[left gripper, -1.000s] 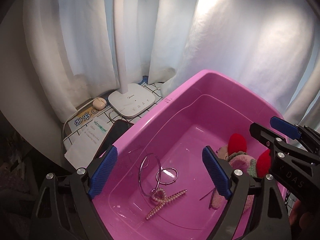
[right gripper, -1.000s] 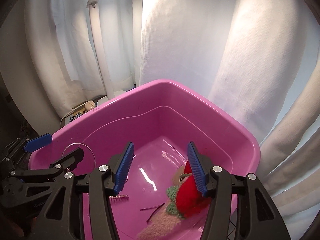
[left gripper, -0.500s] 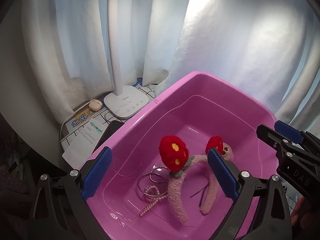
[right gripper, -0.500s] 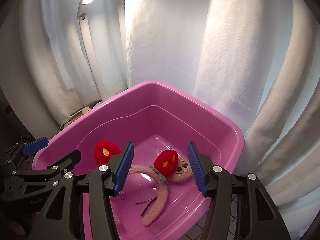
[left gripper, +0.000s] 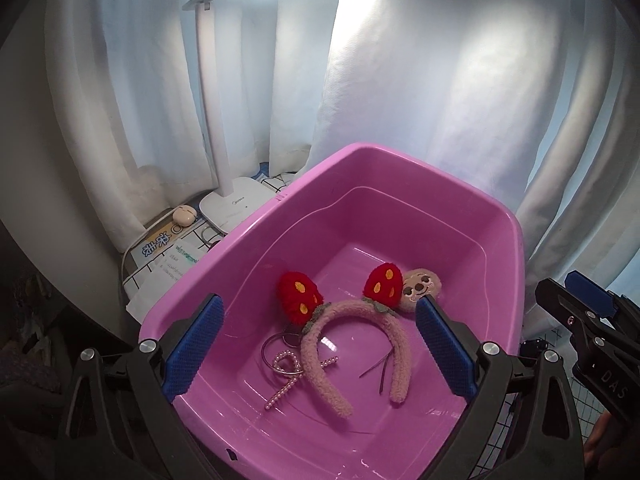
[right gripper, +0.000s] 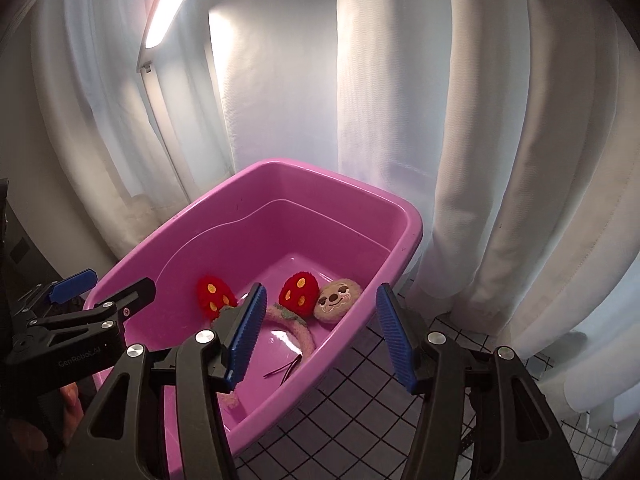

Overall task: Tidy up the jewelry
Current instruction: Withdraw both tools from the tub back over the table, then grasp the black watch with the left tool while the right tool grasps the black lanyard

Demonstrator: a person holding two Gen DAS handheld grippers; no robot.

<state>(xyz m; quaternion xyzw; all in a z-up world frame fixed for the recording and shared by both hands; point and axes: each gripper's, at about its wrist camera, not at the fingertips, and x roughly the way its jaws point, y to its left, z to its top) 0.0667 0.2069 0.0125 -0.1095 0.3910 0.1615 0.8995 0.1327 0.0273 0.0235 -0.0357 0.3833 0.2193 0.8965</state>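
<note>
A pink plastic tub (left gripper: 256,228) (right gripper: 400,264) holds a fluffy pink headband (left gripper: 352,316) (right gripper: 294,326) with two red strawberry ears, a tan sloth plush clip (left gripper: 422,286) (right gripper: 338,300), a pearl hair clip (left gripper: 286,376), thin metal hoops (left gripper: 272,346) and dark hairpins (left gripper: 380,368) (right gripper: 286,370). My left gripper (left gripper: 320,344) is open and empty above the tub's near side. My right gripper (right gripper: 320,340) is open and empty over the tub's right rim.
A white desk lamp (left gripper: 232,204) stands left of the tub, with an earbud case (left gripper: 185,213), papers (left gripper: 168,256) and a cable by it. White curtains (right gripper: 440,120) hang close behind. A black grid tablecloth (right gripper: 360,412) shows at the right.
Both grippers have pulled back and up from the tub. The headband, earlier by the right gripper's fingers, now lies flat on the tub floor beside the pearl clip and hoops.
</note>
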